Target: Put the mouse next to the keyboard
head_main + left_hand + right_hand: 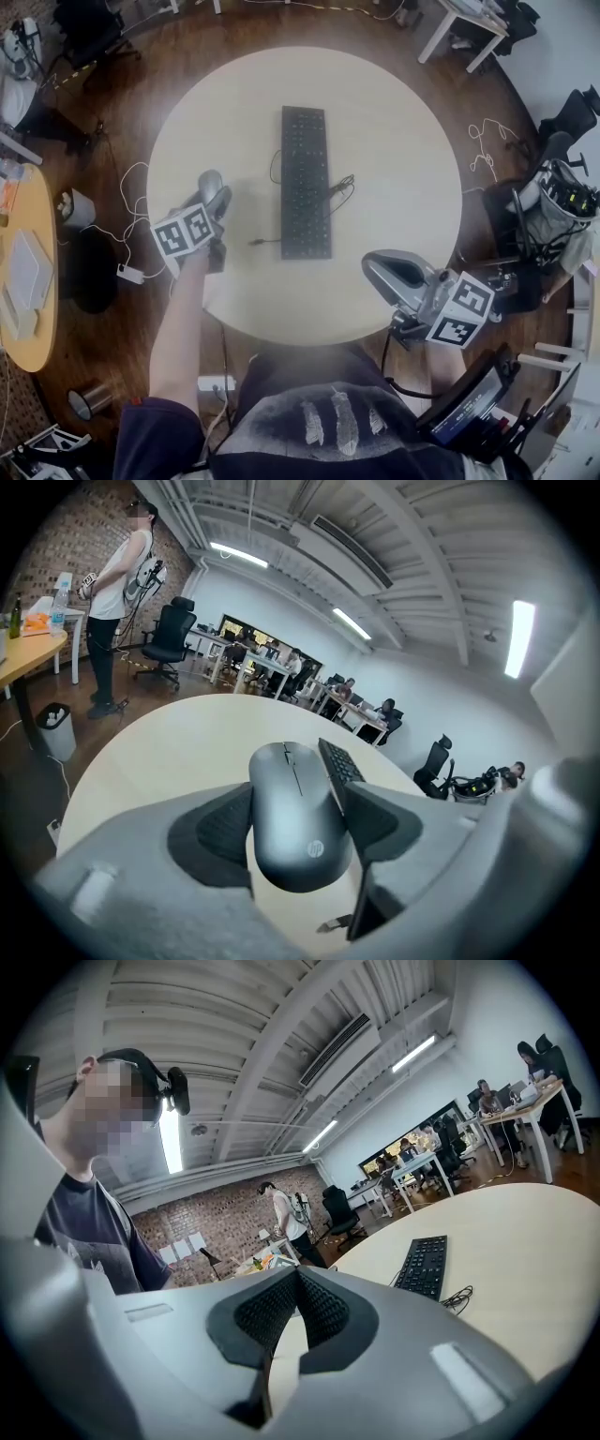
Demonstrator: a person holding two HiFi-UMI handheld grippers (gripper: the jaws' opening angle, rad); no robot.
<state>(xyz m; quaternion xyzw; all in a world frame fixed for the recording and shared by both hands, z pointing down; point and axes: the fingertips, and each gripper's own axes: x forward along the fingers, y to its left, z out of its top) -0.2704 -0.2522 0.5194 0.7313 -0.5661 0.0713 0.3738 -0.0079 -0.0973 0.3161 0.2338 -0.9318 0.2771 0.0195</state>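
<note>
A dark grey mouse [298, 817] sits between the pads of my left gripper [298, 803], which is shut on it and holds it above the round beige table [394, 141]. In the head view the left gripper [215, 190] hangs over the table's left part, a hand's width left of the black keyboard [306, 183]. The keyboard [337, 766] shows just behind the mouse in the left gripper view. My right gripper [392, 274] rests at the table's near right edge, shut and empty. Its pads [319, 1309] meet, with the keyboard [424, 1267] farther off to the right.
A tangle of cable [339, 187] lies right of the keyboard, and a loose plug end [258, 242] at its near left corner. An orange round table [28, 272] stands to the left. A person [117, 583] stands by an office chair [169, 635] in the background.
</note>
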